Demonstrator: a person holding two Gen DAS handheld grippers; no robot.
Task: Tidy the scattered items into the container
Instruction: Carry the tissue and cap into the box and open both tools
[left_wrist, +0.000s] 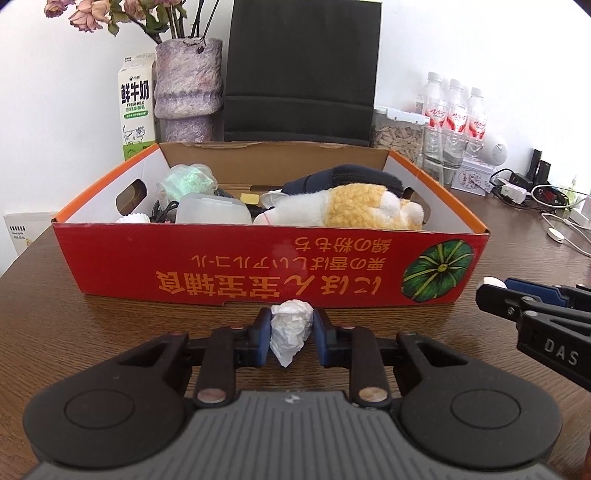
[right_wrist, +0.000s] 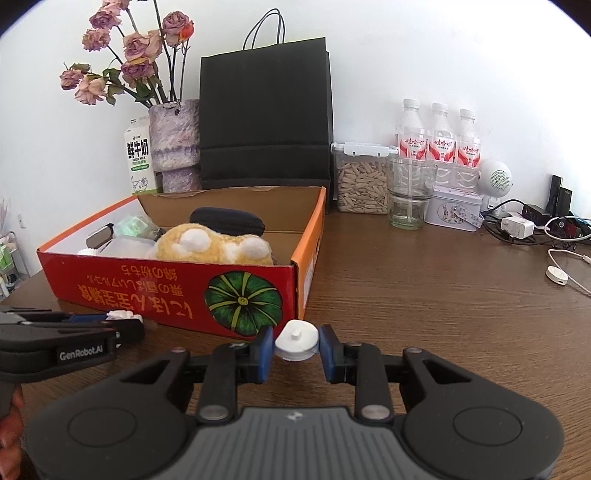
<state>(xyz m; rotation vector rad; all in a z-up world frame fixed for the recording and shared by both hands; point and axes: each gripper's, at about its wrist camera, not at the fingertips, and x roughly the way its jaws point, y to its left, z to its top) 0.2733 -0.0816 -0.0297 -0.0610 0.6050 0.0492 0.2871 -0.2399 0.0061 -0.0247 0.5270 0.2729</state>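
A red and orange cardboard box (left_wrist: 258, 266) stands on the wooden table and holds a plush toy (left_wrist: 343, 210), a dark pouch, a clear plastic case and other items. My left gripper (left_wrist: 290, 332) is shut on a crumpled white tissue (left_wrist: 290, 328) just in front of the box's red wall. My right gripper (right_wrist: 296, 345) is shut on a small round white candle-like object (right_wrist: 296, 339), near the box's front right corner (right_wrist: 295, 295). The right gripper also shows at the right edge of the left wrist view (left_wrist: 491, 288). The left gripper shows at the left in the right wrist view (right_wrist: 122, 317).
Behind the box stand a milk carton (left_wrist: 136, 107), a purple vase of dried flowers (left_wrist: 188, 81) and a black paper bag (left_wrist: 303, 70). At the back right are a seed jar (right_wrist: 362, 181), a glass (right_wrist: 410, 192), three water bottles (right_wrist: 439, 140), a tin, chargers and cables (right_wrist: 554, 229).
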